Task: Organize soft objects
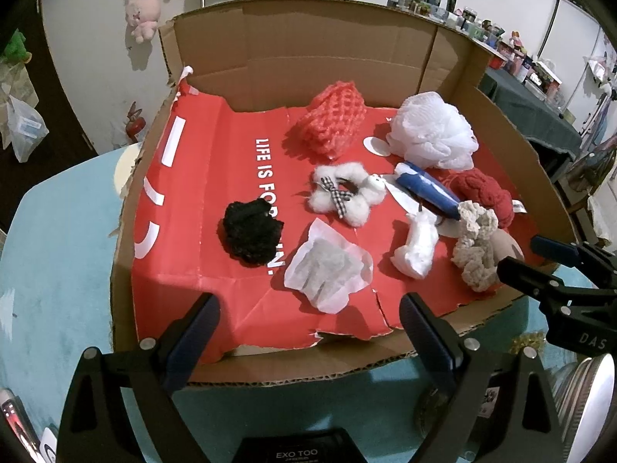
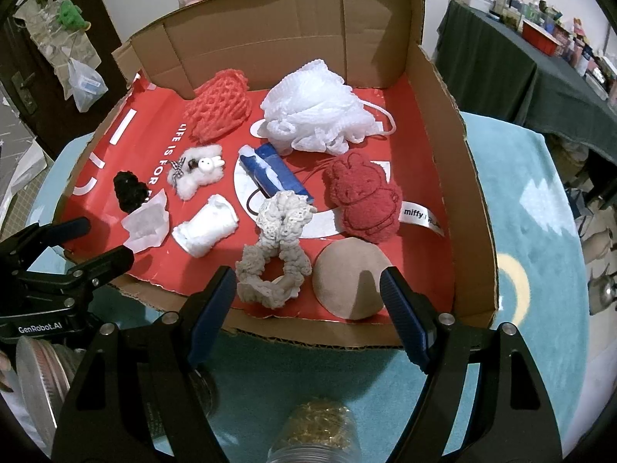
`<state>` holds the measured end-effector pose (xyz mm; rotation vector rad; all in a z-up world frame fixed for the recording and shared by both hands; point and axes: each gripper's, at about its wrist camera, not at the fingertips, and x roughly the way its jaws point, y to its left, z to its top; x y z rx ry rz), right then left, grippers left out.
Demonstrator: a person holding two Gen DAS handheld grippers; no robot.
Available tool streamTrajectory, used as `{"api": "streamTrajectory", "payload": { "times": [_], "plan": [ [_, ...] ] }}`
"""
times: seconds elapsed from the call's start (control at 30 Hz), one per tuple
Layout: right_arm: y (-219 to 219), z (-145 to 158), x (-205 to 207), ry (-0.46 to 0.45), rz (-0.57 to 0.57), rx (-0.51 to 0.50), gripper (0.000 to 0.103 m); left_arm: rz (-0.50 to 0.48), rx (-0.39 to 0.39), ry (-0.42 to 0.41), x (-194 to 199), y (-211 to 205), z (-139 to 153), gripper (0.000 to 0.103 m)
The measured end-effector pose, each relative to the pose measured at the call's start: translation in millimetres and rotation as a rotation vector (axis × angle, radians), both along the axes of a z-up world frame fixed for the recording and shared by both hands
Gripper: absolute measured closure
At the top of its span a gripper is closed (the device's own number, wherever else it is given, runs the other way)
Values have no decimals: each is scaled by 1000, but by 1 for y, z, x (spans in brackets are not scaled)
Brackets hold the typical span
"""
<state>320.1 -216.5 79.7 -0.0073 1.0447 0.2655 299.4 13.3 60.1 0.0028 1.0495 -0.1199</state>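
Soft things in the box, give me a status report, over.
Left gripper open, empty, at box's near edge. Right gripper open, empty, near beige scrunchie. Soft items all loose in cardboard box. Nothing blocking.

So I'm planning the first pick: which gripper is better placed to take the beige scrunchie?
Probably the right gripper. It is open, and in its own view the beige scrunchie lies just ahead of its fingertips. The left gripper is open too, but faces the white pouch, with the scrunchie off to its right.
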Motion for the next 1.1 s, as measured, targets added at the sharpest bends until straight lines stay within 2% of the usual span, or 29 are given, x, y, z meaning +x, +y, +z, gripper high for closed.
{"api": "streamTrajectory", "payload": {
  "times": [1.1],
  "plan": [
    [-1,1,0,-7,-3,2,27,3,0,-2,0,1,0,7]
  ]
}}
